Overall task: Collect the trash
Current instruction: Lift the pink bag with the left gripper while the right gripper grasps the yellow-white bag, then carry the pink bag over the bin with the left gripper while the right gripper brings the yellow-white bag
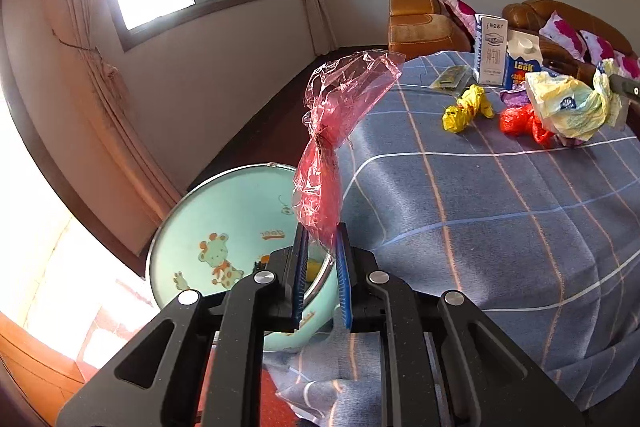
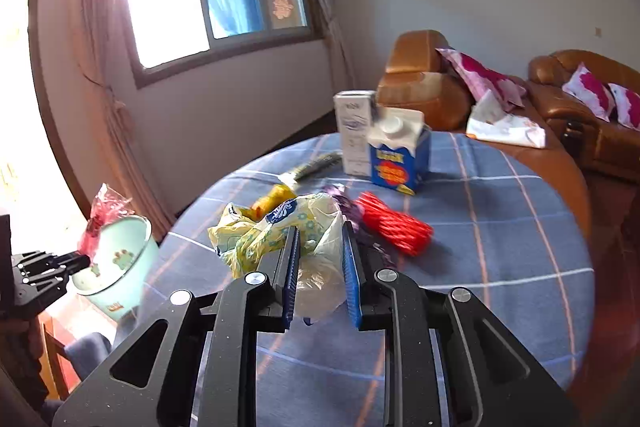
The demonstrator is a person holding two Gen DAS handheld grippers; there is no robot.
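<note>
My left gripper (image 1: 322, 239) is shut on a clear red plastic bag (image 1: 340, 115) and holds it upright above a mint-green basin (image 1: 224, 211) beside the table. The basin (image 2: 120, 259) and red bag (image 2: 105, 207) also show at the left of the right wrist view, with the left gripper (image 2: 76, 261). My right gripper (image 2: 320, 239) is shut on a yellow-and-white plastic bag (image 2: 276, 231), just above the blue checked tablecloth (image 2: 500, 247). That bag (image 1: 568, 103) also shows at the far right of the left wrist view.
On the table lie a yellow wrapper (image 1: 466, 109), a red crumpled bag (image 1: 520, 121), a red ribbed net sleeve (image 2: 394, 223), a purple wrapper (image 2: 340, 197), a white carton (image 2: 354, 133) and a blue carton (image 2: 400, 157). A brown sofa (image 2: 424, 83) with pink pillows stands behind.
</note>
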